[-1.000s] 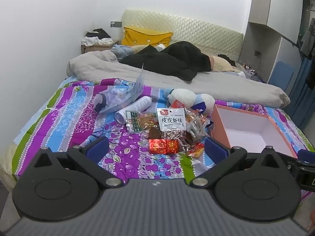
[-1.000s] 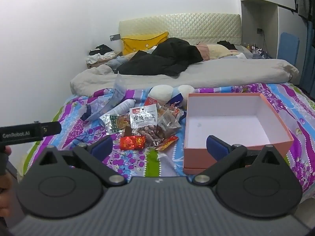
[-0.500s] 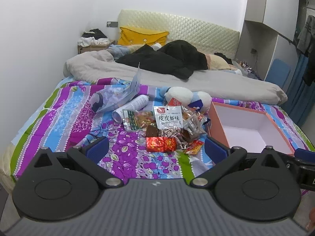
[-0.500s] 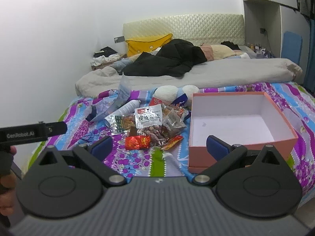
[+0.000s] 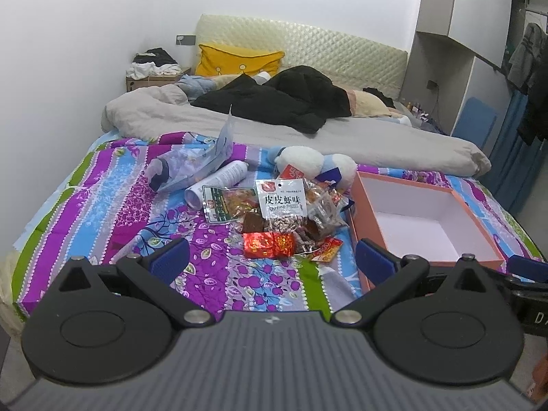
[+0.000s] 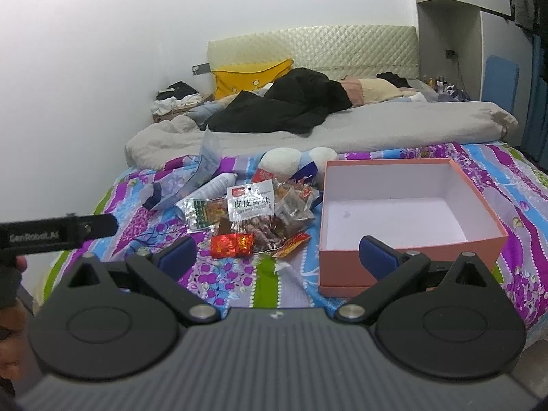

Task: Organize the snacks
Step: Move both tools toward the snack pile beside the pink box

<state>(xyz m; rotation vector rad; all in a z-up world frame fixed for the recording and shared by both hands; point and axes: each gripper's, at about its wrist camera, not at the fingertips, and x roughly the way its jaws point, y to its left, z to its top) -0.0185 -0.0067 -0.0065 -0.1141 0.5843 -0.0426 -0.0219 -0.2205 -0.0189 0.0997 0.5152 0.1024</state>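
Observation:
A heap of snack packets (image 5: 281, 212) (image 6: 253, 219) lies on the patterned bedspread, with a white shrimp-flavour bag (image 5: 281, 199) (image 6: 251, 202) on top and a red foil packet (image 5: 269, 245) (image 6: 233, 245) at the front. To their right stands an open orange box (image 5: 363, 219) (image 6: 414, 260), white inside and holding nothing. My left gripper (image 5: 272, 262) is open, hanging short of the red packet. My right gripper (image 6: 277, 257) is open too, its right finger over the box's front wall. Neither holds anything.
A white plush toy (image 5: 308, 161) (image 6: 284, 159), a white tube (image 5: 219, 181) and a clear plastic pouch (image 5: 195, 164) lie behind the snacks. Grey duvet (image 5: 308, 137) and black clothing (image 5: 287, 99) cover the far bed. A hand grips the left gripper's handle (image 6: 51, 233).
Both grippers have drawn back a little and tilted, so the snacks and box sit slightly farther and higher in view. Both stay open; nothing on the bed has moved.

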